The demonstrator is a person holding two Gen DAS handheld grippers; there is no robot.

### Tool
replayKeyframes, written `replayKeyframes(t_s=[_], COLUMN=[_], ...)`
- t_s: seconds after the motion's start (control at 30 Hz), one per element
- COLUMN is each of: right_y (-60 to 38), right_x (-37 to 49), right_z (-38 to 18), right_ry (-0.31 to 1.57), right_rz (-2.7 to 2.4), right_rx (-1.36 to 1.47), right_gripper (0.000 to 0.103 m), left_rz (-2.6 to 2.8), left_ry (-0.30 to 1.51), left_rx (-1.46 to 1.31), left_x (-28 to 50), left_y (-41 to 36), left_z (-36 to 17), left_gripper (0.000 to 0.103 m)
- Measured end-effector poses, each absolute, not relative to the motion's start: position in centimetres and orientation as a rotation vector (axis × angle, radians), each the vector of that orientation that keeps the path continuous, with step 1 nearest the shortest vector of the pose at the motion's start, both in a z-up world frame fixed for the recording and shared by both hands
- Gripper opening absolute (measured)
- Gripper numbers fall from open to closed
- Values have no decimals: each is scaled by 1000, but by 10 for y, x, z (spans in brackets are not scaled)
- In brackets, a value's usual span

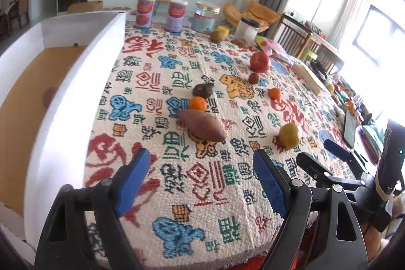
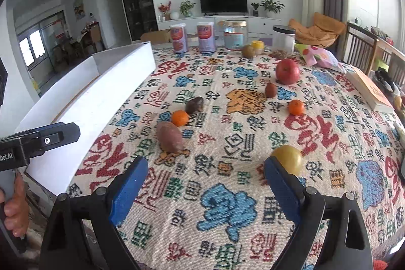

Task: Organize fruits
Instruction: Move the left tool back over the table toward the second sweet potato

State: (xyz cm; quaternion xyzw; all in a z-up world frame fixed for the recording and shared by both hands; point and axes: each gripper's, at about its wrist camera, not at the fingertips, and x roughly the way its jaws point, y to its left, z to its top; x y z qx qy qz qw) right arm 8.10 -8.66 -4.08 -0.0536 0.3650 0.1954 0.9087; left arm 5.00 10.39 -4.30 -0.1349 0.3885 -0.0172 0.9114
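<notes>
On the patterned tablecloth lie a sweet potato [image 1: 202,127] [image 2: 170,136], an orange [image 1: 198,103] [image 2: 180,118], a dark brown fruit [image 1: 203,90] [image 2: 194,105], a red apple [image 1: 259,62] [image 2: 287,71], a small brown fruit [image 1: 253,78] [image 2: 271,89], a second orange [image 1: 275,93] [image 2: 296,107], a yellow-green fruit [image 1: 290,135] [image 2: 288,159] and a kiwi [image 1: 216,36] [image 2: 247,51]. My left gripper [image 1: 200,166] is open and empty before the sweet potato. My right gripper [image 2: 205,175] is open and empty, its right finger beside the yellow-green fruit.
A white box [image 1: 83,82] [image 2: 111,82] with a brown floor stands at the table's left. Two cans [image 1: 162,13], a jar [image 1: 205,17] and a clear canister [image 2: 284,38] line the far edge. A book [image 2: 370,90] and a phone [image 1: 350,129] lie right.
</notes>
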Motion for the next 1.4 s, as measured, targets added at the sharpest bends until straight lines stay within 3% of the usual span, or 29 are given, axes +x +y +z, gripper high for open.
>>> replayKeyframes(t_s=[0.2, 0.4, 0.67, 0.93, 1.4], right_y=[-178, -206, -214, -205, -203], right_x=[91, 98, 113, 114, 113], right_z=[-81, -91, -114, -119, -119], right_ry=[777, 799, 913, 915, 890], right_rz=[154, 112, 64, 52, 44], right_rx=[-79, -62, -8, -35, -40], right_gripper=[93, 93, 94, 103, 103], left_rz=[-26, 8, 38, 41, 45], left_ry=[799, 823, 824, 829, 835], left_rx=[-145, -126, -180, -158, -140], left_x=[85, 102, 105, 105, 106], left_y=[49, 48, 62, 59, 56], left_z=[-82, -102, -112, -112, -113], left_gripper=[85, 85, 85, 86, 87])
